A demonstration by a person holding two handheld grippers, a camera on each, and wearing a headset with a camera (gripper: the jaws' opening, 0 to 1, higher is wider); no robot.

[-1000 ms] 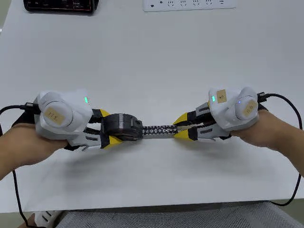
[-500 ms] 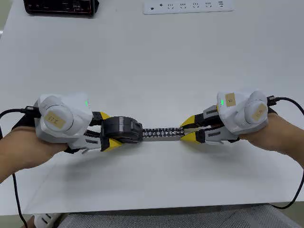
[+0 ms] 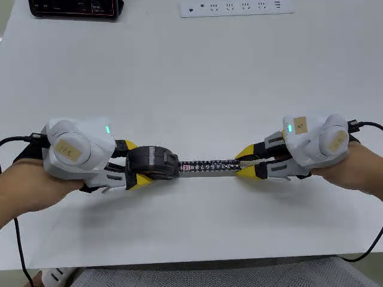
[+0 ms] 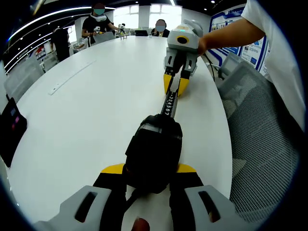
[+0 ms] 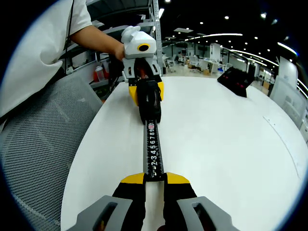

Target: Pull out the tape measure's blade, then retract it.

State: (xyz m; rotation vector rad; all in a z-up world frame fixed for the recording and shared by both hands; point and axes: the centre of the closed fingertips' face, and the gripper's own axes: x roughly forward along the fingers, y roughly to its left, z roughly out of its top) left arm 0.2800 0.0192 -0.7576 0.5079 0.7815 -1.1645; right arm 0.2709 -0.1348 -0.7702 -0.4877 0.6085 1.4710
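Note:
A black tape measure case (image 3: 152, 162) rests just above the white table, gripped between the yellow-tipped jaws of my left gripper (image 3: 133, 162); it fills the middle of the left gripper view (image 4: 154, 154). Its black blade (image 3: 209, 167) with white numbers runs out to the right. My right gripper (image 3: 244, 162) is shut on the blade's end, and its own view shows the blade (image 5: 152, 153) stretching from its jaws (image 5: 155, 179) to the case (image 5: 149, 101). The left gripper (image 4: 153, 169) is shut on the case, and the right gripper (image 4: 174, 83) shows beyond it.
A white power strip (image 3: 237, 7) and a black device (image 3: 75, 7) lie along the table's far edge. Cables trail from both grippers. A mesh chair (image 5: 38, 159) stands by the near edge. People (image 4: 98, 19) stand at the table's far end.
My right gripper has moved to the right with the blade's end, so more blade is out of the case. The left gripper and the case have stayed in place.

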